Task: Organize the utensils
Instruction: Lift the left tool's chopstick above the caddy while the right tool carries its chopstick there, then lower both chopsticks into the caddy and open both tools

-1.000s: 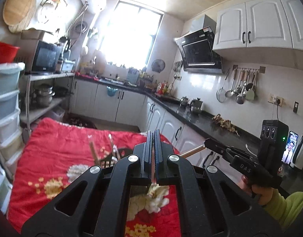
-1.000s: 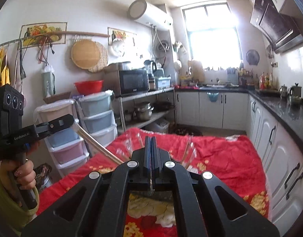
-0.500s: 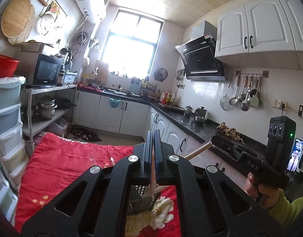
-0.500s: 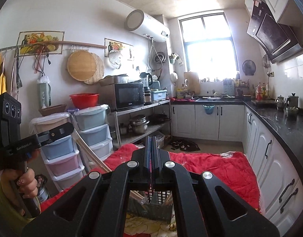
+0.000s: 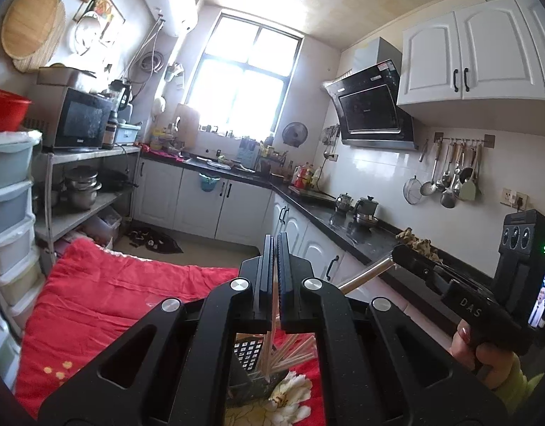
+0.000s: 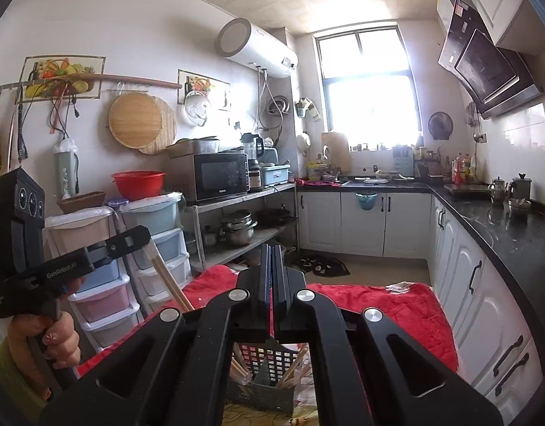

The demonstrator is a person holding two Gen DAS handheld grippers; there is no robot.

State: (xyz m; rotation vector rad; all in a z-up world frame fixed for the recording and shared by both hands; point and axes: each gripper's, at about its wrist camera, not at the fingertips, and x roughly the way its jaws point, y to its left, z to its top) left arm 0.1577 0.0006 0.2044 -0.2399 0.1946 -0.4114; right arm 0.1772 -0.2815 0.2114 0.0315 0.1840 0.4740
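**Chopsticks and their holder**

A dark grey perforated utensil basket stands upright on a red floral cloth. Pale wooden chopsticks lean in it, fanned out at slants. 1 chopstick hangs steeply tilted above it; another slants nearby.

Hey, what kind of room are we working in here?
A home kitchen, by the look of it: a range hood hangs beside white wall cabinets, ladles and strainers hang on a wall rail, and a microwave sits on a metal shelf with pots beneath.
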